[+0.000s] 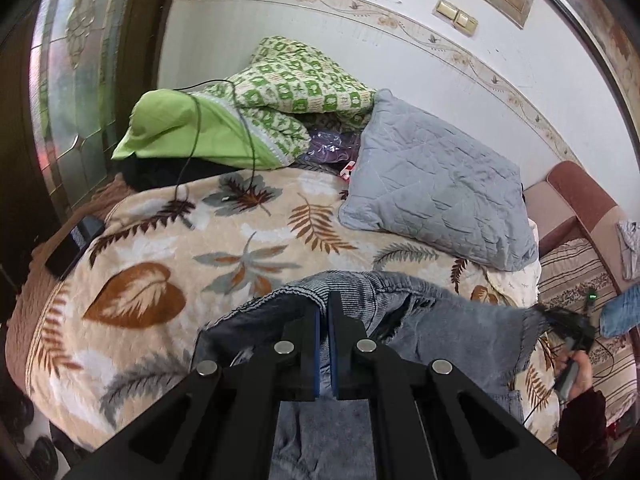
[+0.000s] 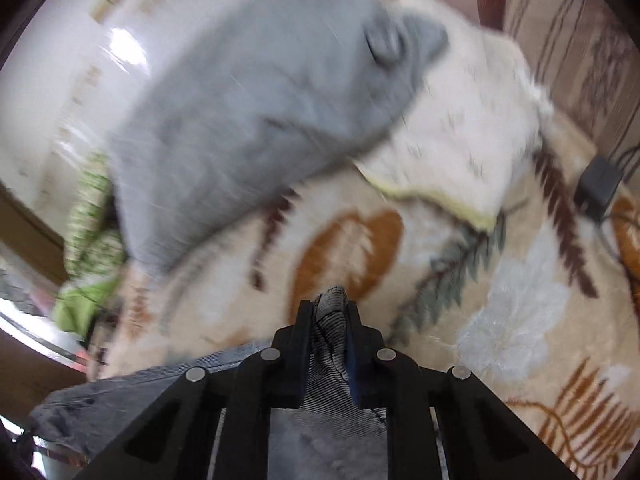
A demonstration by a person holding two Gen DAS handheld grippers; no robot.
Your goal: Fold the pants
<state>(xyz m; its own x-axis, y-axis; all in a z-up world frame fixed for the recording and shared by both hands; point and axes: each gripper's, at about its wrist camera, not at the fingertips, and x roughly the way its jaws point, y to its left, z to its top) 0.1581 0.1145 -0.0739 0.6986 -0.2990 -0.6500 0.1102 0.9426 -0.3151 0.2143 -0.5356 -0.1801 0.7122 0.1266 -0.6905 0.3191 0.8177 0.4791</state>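
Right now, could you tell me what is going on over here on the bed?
A person is folding grey pants on a bed with a leaf-patterned blanket, using a handheld gripper in each hand. The left gripper is shut on the waistband edge. The right gripper is clamped on a bunched bit of the same fabric. A grey pillow lies just beyond the pants.

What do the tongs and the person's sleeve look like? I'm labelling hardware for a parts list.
Both tongs, left tongs and right tongs, are matte black angular linkages with round silver pivot pins and blue pads inside the fingers. In the left wrist view a dark red sleeve shows, with a thin black cable beside it.
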